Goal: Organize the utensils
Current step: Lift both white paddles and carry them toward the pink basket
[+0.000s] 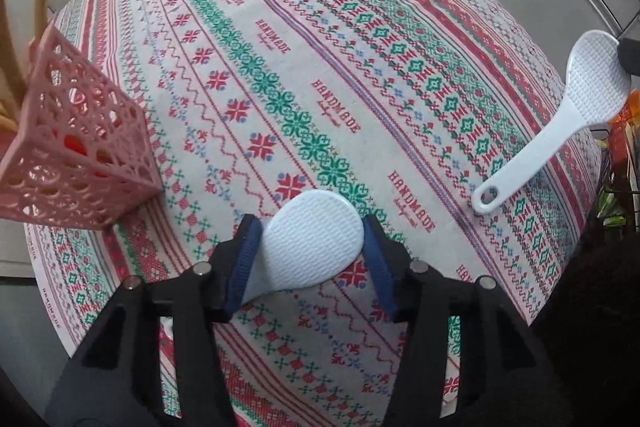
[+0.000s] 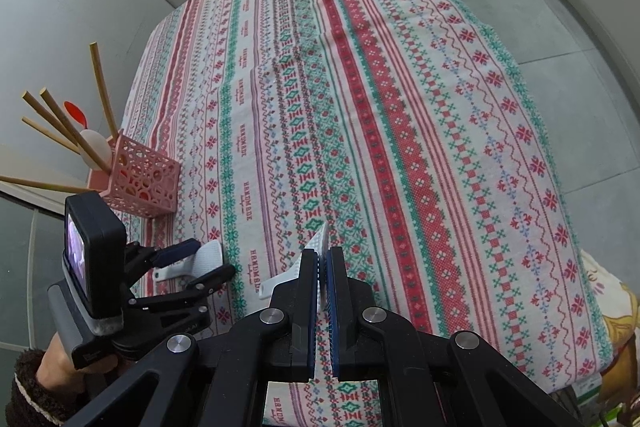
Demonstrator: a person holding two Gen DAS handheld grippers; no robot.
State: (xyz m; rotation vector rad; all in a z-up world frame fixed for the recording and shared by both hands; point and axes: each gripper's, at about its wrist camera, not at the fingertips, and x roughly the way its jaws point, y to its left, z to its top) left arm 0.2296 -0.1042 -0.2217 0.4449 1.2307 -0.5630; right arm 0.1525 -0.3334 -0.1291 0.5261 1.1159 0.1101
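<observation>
My left gripper has its blue pads on both edges of a white rice paddle's head, held just above the patterned tablecloth; it also shows in the right wrist view. My right gripper is shut on a second white rice paddle, held edge-on; in the left wrist view this paddle hangs in the air at the right. A pink lattice utensil holder stands at the table's left edge, and in the right wrist view it holds wooden chopsticks, a white spoon and a red spoon.
The tablecloth covers the whole table. A grey tiled floor lies beyond the right edge. A wire basket with packets stands past the table's right side in the left wrist view.
</observation>
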